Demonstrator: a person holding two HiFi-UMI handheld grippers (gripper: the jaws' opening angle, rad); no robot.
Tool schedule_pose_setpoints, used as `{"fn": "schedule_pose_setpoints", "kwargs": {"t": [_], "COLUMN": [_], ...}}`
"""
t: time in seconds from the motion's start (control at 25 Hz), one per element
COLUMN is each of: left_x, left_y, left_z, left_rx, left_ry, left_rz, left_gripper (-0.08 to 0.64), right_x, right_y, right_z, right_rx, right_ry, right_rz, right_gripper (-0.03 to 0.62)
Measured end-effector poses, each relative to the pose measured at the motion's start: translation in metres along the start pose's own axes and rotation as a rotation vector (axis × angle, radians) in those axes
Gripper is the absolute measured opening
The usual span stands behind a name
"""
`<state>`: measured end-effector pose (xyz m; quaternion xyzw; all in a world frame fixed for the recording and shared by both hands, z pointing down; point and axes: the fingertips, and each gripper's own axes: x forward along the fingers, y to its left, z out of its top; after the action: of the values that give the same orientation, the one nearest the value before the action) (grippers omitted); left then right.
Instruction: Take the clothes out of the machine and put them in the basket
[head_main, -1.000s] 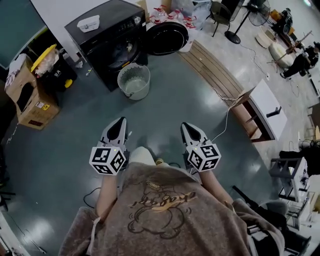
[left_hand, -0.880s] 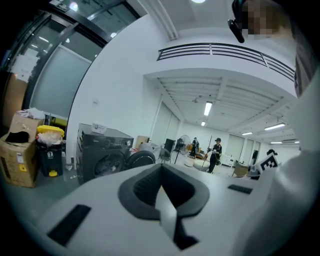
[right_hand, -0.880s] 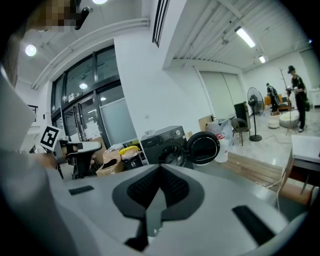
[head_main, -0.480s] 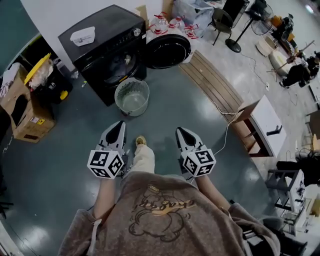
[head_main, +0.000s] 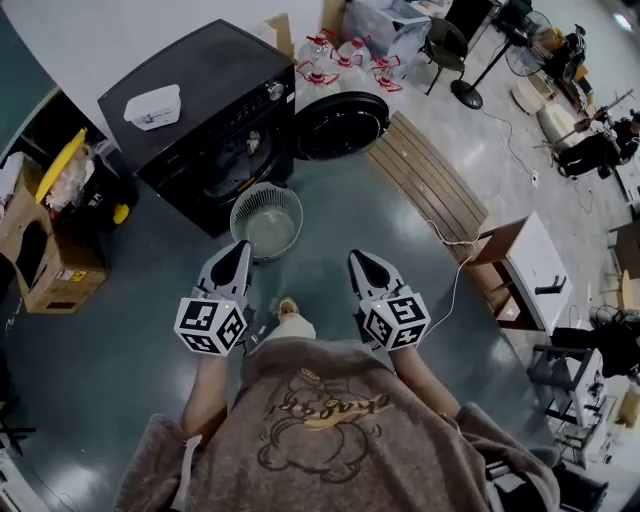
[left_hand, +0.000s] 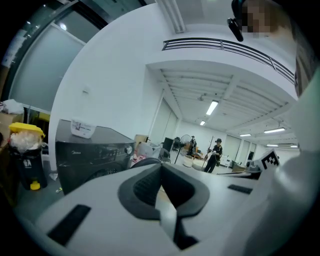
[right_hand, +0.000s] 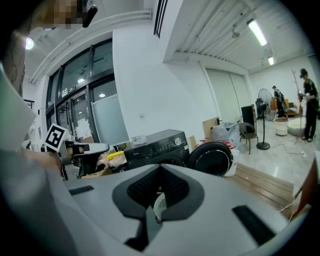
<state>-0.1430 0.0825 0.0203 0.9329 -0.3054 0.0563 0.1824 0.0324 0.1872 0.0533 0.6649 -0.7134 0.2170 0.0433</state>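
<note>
The black front-loading washing machine (head_main: 200, 110) stands ahead with its round door (head_main: 340, 125) swung open to the right. Something pale shows dimly inside the drum opening (head_main: 250, 140). A round pale mesh basket (head_main: 267, 218) sits on the floor right in front of the machine. My left gripper (head_main: 238, 250) and right gripper (head_main: 358, 262) are held side by side at waist height, short of the basket, both shut and empty. The left gripper view shows its closed jaws (left_hand: 161, 167) pointing at the machine (left_hand: 95, 155). The right gripper view shows its closed jaws (right_hand: 160, 167), the machine (right_hand: 160, 147) and the door (right_hand: 215, 157).
A white tub (head_main: 152, 105) lies on the machine's top. Left of the machine are a yellow-lidded bin (head_main: 60, 170) and a cardboard box (head_main: 40, 260). Wooden planks (head_main: 430, 180), a white-topped bench (head_main: 530, 260) and a floor cable (head_main: 450, 260) lie to the right.
The person has walked toward the machine, so the machine and basket are closer and lower in the head view. Both grippers stayed shut and side by side.
</note>
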Motion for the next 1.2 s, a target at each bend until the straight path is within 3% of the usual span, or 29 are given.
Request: {"fn": "schedule_pose_setpoints", "kwargs": {"t": [0.44, 0.96, 1.2], "left_x": [0.062, 0.109, 0.141], "left_y": [0.039, 0.064, 0.111], "left_z": [0.028, 0.017, -0.004], "left_rx": [-0.016, -0.030, -0.051], "left_ry": [0.001, -0.021, -0.027], "left_rz": [0.018, 0.202, 0.254], "left_gripper": [0.005, 0.005, 0.005], "right_x": [0.070, 0.153, 0.219], "right_y": [-0.026, -0.063, -0.071], "right_z": [0.033, 0.032, 0.014], "right_rx": [-0.006, -0.096, -0.089], "right_ry": [0.010, 0.102, 0.152], "right_rz": [0.025, 0.278, 0.331], "right_gripper": [-0.005, -0.005, -0.005]}}
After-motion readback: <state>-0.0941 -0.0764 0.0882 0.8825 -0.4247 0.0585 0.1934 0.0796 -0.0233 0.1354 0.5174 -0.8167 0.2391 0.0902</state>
